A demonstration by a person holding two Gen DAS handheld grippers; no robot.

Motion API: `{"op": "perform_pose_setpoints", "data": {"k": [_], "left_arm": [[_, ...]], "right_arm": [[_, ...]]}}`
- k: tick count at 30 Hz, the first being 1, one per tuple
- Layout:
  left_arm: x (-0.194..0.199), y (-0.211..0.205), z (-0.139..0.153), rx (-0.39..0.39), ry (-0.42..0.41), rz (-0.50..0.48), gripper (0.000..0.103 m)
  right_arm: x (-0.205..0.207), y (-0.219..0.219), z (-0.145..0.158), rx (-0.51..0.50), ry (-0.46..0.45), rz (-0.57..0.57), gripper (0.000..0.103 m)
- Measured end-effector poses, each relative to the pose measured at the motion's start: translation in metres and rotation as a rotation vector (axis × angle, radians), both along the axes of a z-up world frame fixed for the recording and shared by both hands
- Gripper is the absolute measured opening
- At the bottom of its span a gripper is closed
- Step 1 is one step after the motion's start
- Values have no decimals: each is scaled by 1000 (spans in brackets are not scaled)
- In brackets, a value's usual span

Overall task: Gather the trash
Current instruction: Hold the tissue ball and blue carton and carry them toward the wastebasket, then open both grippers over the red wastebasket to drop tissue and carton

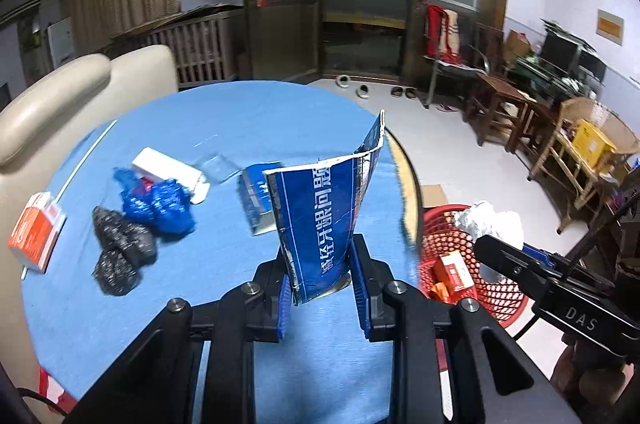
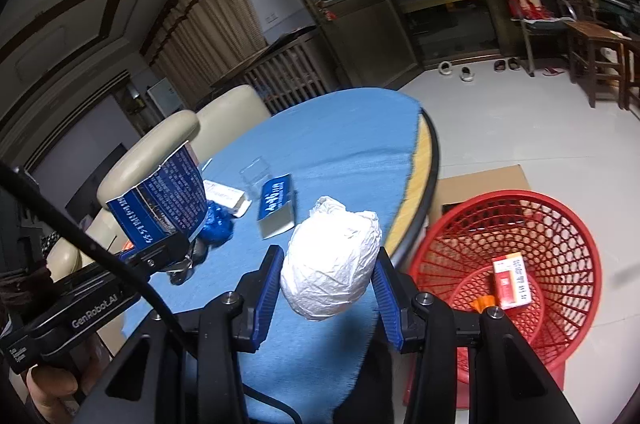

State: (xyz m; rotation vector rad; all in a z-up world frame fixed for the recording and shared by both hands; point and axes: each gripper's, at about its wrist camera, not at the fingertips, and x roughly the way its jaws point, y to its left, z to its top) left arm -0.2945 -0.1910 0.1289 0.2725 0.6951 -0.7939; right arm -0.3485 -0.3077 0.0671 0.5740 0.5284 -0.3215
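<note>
My left gripper (image 1: 322, 288) is shut on a torn blue carton (image 1: 324, 216) with white print, held upright above the blue table (image 1: 248, 116); the carton also shows in the right wrist view (image 2: 168, 200). My right gripper (image 2: 326, 292) is shut on a crumpled white paper ball (image 2: 332, 264), held over the table's right edge; the ball also shows in the left wrist view (image 1: 496, 220). A red mesh basket (image 2: 560, 220) stands on the floor right of the table, with a red-and-white box (image 2: 512, 280) inside. It shows in the left wrist view too (image 1: 448, 240).
On the table lie a blue crumpled bag (image 1: 160, 204), black crumpled bags (image 1: 120, 248), a white box (image 1: 168, 168), a small blue box (image 1: 256, 200), a clear plastic piece (image 1: 218, 166) and an orange-and-white box (image 1: 36, 236). A beige chair (image 1: 60, 96) stands at the left. Wooden furniture lines the right wall.
</note>
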Motion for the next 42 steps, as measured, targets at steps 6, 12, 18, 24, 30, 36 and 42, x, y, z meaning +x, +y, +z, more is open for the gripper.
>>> {"op": "perform_pose_setpoints", "data": {"k": [6, 12, 18, 24, 30, 36, 42], "left_arm": [[-13, -23, -3, 9, 2, -62, 28], [-25, -52, -9, 24, 11, -135, 28], [-34, -76, -17, 46, 26, -193, 28], [-42, -96, -26, 74, 42, -236, 28], [-47, -115, -32, 94, 55, -265, 28], [-54, -130, -38, 111, 64, -297, 28], [-62, -145, -44, 128, 75, -327, 28]], "right_arm": [[-17, -17, -3, 15, 2, -51, 47], [-33, -40, -10, 23, 17, -114, 47], [-51, -72, -30, 51, 64, -197, 47], [-68, -101, -54, 97, 122, -265, 47], [-73, -116, -71, 145, 160, -293, 49], [-82, -131, -81, 181, 191, -356, 80], [-103, -142, -73, 169, 171, -426, 80]]}}
